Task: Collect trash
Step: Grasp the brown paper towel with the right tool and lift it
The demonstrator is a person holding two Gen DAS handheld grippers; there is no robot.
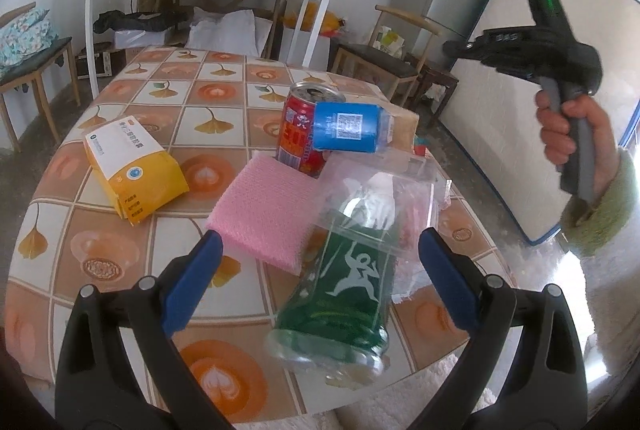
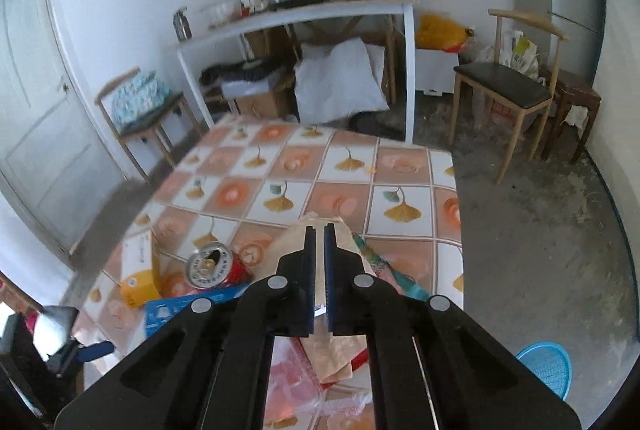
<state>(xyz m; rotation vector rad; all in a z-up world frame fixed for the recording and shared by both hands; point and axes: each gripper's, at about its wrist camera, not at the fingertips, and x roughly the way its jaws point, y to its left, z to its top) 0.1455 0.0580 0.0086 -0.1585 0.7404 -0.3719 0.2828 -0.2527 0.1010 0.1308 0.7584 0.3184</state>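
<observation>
your left gripper (image 1: 320, 278) has its fingers spread wide around the green-label bottle (image 1: 344, 290) lying on the tabletop (image 1: 168, 77), not touching it. your right gripper (image 2: 319, 262) has its fingers pressed nearly together, pinching nothing. the red can (image 1: 298, 133), yellow box (image 1: 134, 169) and pink foam (image 1: 264, 213) sit nearby.

White walls, grey concrete floor (image 2: 532, 230), cluttered white side table (image 2: 304, 14), wooden chair (image 2: 508, 85), grey door (image 2: 36, 101).
</observation>
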